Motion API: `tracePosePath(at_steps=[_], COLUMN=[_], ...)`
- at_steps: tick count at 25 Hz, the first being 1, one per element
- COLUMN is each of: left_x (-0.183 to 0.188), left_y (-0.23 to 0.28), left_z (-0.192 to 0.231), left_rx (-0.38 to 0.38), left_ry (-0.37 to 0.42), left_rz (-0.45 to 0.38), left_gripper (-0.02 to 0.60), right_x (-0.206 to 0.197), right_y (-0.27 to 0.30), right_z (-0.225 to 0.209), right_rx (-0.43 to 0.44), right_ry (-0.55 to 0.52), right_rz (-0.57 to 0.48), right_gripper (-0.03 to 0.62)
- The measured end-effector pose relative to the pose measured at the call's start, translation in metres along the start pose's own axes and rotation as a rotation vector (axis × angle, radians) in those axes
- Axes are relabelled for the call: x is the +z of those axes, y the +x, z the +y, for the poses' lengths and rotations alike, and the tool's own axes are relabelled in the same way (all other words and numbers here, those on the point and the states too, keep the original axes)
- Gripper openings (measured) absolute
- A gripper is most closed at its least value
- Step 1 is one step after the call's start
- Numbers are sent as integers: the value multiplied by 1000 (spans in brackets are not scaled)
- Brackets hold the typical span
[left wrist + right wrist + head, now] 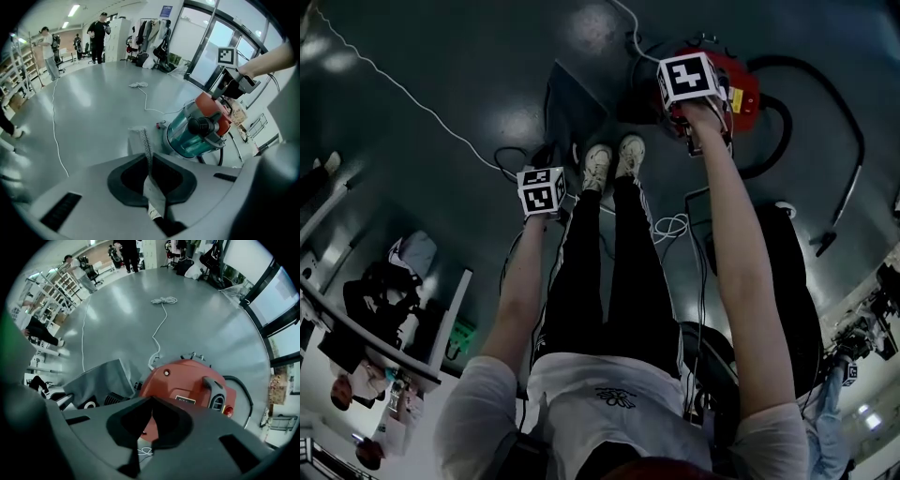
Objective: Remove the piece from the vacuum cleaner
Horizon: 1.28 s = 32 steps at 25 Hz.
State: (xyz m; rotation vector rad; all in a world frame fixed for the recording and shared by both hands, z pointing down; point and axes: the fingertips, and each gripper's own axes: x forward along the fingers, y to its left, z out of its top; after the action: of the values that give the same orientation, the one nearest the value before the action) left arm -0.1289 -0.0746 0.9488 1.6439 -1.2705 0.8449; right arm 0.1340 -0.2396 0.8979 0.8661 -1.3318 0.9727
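The vacuum cleaner (742, 90) stands on the grey floor, with a red top (187, 380) and a clear teal drum (190, 136). My left gripper (149, 157) is shut on a thin grey flat piece (140, 140), held clear of the vacuum, to its left. The same piece shows as a dark sheet (575, 105) beyond my left gripper (546, 183) and as a grey sheet (101, 378) left of the red top. My right gripper (151, 401) hovers just over the red top, shut, nothing visible between its jaws. It also shows above the vacuum (229, 84) and over it (698, 98).
A black hose (848, 122) curves off the vacuum to the right. A white cord (394, 84) crosses the floor, with a coil (138, 85) farther off. Cables (670, 225) lie by my shoes (614, 159). People and shelving (28, 56) stand at the room's far side.
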Motion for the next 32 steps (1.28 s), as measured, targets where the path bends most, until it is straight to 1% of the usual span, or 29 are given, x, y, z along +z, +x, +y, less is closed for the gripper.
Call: tracePosePath(at_steps=[3,5,7,8,11,13,14,16,19,21,22,24,26,32], left_x=[18,34,54,70,121,153,169,198,218,231,242,263,276,303], left_y=[-11,-26,-54,-71,-130,-177,-201,-254,-336,-381,-400,-437,-468,-545], left_z=[1,-7,-20,-27,-41,-50,-56,-67,-83,-100,-108,-125,-139,-179], left_rx=[6,-5,-27,-40,-69,-88,-97,-113,-147,-190,-212,-247,-275,-309], left_ry=[-1,4,15,24,47,60,66,70,26,-4,-5,18,49,142], left_rz=[-23,-39,-60,-80,-164,-226,-263,-342,-442,-505,-543,-619,-683,-875], left_gripper=[25,25,25,25,25,25,25,25,25,25,25,25,25,25], right_x=[6,5,-12,-19,-28,-37,-41,-51,-86,-107,-113,-125,-139,-166], right_y=[-1,1,-4,-16,-82,-140,-173,-239,-330,-387,-414,-461,-498,-572], right_z=[-3,-3,11,20,55,77,84,98,113,109,105,97,96,107], right_rx=[-44,-80,-57,-28,74,115,124,135,129,117,111,95,75,60], right_ry=[7,-3,25,72,265,326,330,304,264,265,262,245,236,177], right_rz=[-32,-64,-75,-101,-287,-417,-481,-608,-762,-859,-910,-1012,-1098,-1304], right_gripper=[10,9,9,9,9,9,9,9,9,9,9,9,9,9])
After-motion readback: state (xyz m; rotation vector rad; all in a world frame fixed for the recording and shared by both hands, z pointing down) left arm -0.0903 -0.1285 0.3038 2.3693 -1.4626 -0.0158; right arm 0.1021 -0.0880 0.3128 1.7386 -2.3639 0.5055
